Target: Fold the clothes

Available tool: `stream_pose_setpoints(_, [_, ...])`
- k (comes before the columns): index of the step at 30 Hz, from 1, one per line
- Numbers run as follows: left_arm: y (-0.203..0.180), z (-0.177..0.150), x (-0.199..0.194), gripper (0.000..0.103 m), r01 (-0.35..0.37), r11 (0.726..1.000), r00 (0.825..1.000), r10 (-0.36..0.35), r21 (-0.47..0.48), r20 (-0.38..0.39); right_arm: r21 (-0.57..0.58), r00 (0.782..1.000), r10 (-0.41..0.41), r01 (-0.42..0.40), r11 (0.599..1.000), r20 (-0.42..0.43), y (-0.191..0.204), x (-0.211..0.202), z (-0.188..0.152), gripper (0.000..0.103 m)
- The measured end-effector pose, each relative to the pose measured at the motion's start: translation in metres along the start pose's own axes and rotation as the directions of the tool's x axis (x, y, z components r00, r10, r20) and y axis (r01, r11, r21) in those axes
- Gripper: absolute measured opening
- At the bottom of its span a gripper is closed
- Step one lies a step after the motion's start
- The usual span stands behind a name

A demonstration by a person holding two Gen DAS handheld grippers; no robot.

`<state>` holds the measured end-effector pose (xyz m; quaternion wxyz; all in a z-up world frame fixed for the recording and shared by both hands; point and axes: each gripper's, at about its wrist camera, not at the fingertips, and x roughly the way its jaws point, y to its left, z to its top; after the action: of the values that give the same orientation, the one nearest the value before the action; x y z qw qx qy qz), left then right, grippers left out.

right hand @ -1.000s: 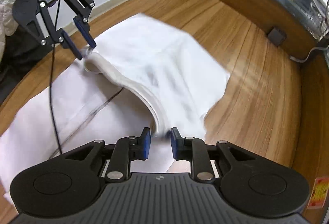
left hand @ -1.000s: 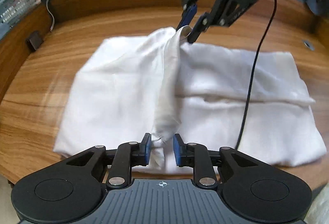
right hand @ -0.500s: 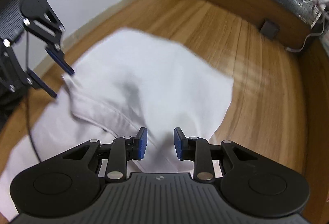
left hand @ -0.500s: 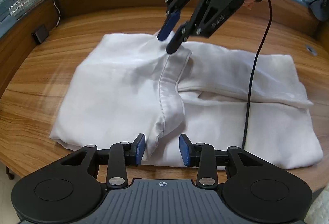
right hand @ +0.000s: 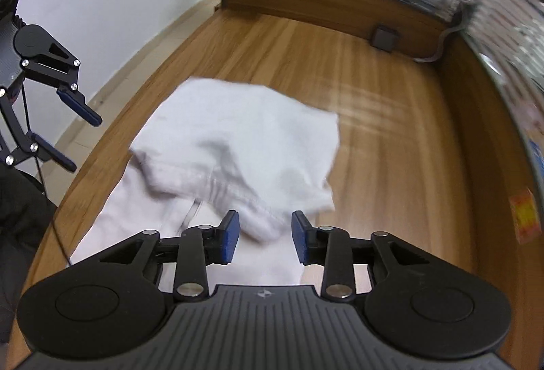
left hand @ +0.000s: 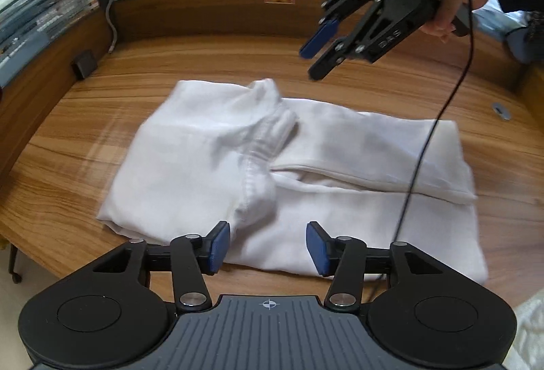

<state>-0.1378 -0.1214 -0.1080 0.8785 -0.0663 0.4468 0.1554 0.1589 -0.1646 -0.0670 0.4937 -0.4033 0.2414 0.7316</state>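
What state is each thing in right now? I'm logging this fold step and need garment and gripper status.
white garment: lying on the wooden table, one side folded over the middle, hem edge rumpled, not held.
left gripper: open, above the near edge of the garment, holding nothing.
right gripper: open, raised above the garment, holding nothing.
black cable: hanging from the right gripper, draped across the garment.

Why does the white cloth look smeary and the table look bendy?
Right wrist view: the cloth and table are smeared by motion blur. Left wrist view: the cloth is sharper, soft only at its edges. Both views: the fisheye lens curves the table's straight edges.
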Motion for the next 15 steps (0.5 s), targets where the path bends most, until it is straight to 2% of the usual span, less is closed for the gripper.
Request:
stream_pose_setpoints(2, [-0.007, -0.001, -0.004, 0.053, 0.003, 1.000, 1.000, -0.003, 0.005, -0.002, 0.007, 1.000, -0.015, 0.015, 1.000, -0.016, 0.009, -0.018, -0.013, 0.039])
stream_pose_setpoints(3, [-0.013, -0.003, -0.006, 0.059, 0.000, 1.000, 1.000, 0.000, 0.015, 0.003, 0.012, 1.000, -0.018, 0.019, 1.000, -0.020, 0.014, -0.025, -0.021, 0.039])
stream_pose_setpoints(4, [-0.019, -0.005, -0.007, 0.071, -0.005, 1.000, 1.000, 0.005, 0.031, 0.012, 0.017, 0.999, -0.022, 0.022, 1.000, -0.023, 0.019, -0.032, -0.029, 0.039])
stream_pose_setpoints(5, [-0.026, -0.007, -0.008, 0.075, -0.017, 0.999, 1.000, 0.016, 0.044, 0.017, 0.021, 0.999, -0.022, 0.022, 1.000, -0.024, 0.024, -0.038, -0.039, 0.039])
stream_pose_setpoints(11, [-0.076, -0.021, -0.010, 0.081, -0.111, 0.993, 0.994, 0.109, 0.051, 0.027, -0.035, 0.999, 0.026, -0.027, 0.999, -0.043, 0.062, -0.055, -0.094, 0.039])
stream_pose_setpoints(13, [-0.094, -0.027, -0.011, 0.090, -0.130, 0.991, 0.991, 0.128, 0.040, 0.033, -0.079, 0.998, 0.041, -0.045, 0.996, -0.050, 0.076, -0.057, -0.111, 0.039])
stream_pose_setpoints(15, [-0.113, -0.033, -0.011, 0.092, -0.142, 0.990, 0.990, 0.141, 0.026, 0.030, -0.126, 0.996, 0.061, -0.068, 0.990, -0.058, 0.090, -0.059, -0.127, 0.039])
